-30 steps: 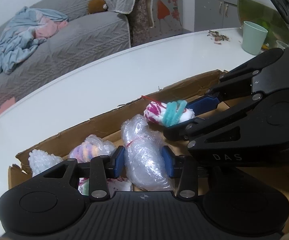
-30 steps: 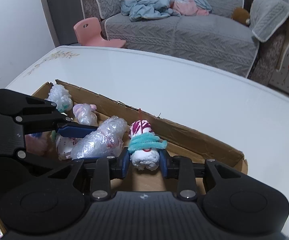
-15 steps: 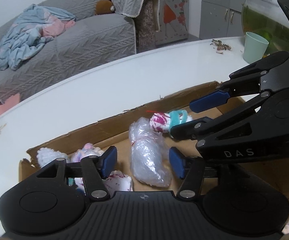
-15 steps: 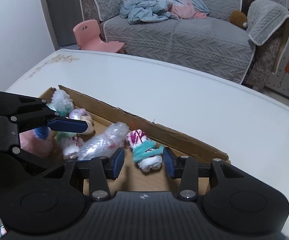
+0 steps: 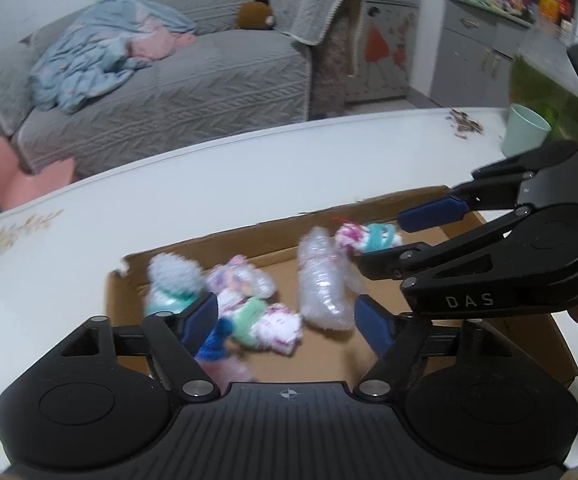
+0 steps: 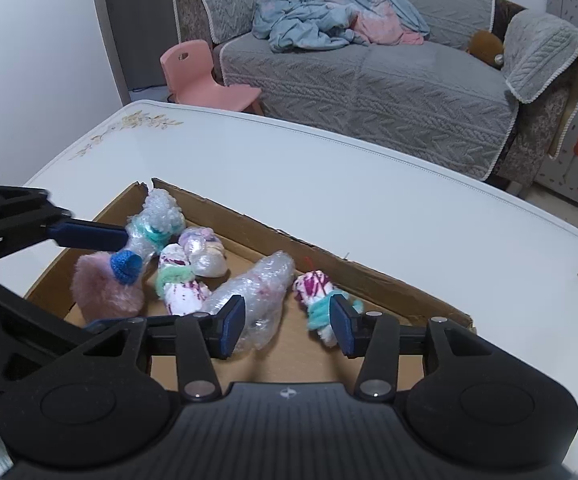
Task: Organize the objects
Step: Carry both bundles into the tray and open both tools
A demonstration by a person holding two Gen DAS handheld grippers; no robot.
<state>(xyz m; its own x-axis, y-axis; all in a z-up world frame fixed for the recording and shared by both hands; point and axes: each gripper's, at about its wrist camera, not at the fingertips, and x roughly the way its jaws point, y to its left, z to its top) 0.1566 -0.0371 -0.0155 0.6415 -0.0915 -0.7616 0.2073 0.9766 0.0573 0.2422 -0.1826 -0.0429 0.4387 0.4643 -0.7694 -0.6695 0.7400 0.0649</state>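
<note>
Both grippers backed off, jaws just opened, nothing between — left gripper (image 5: pixel 289 320) nearer bubble-wrapped bundle (image 5: pixel 323 284), lengthwise ahead; right gripper (image 6: pixel 287 330) nearer wrapped doll (image 6: pixel 317 294).

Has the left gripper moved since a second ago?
Yes. The left gripper has lifted off the bubble-wrapped bundle, which stays in the cardboard box; its fingers have just been opening, nothing between them.

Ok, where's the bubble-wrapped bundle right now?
The bubble-wrapped bundle lies on the floor of the cardboard box, in the right wrist view just left of the red-and-white bundle with the teal tie.
</note>
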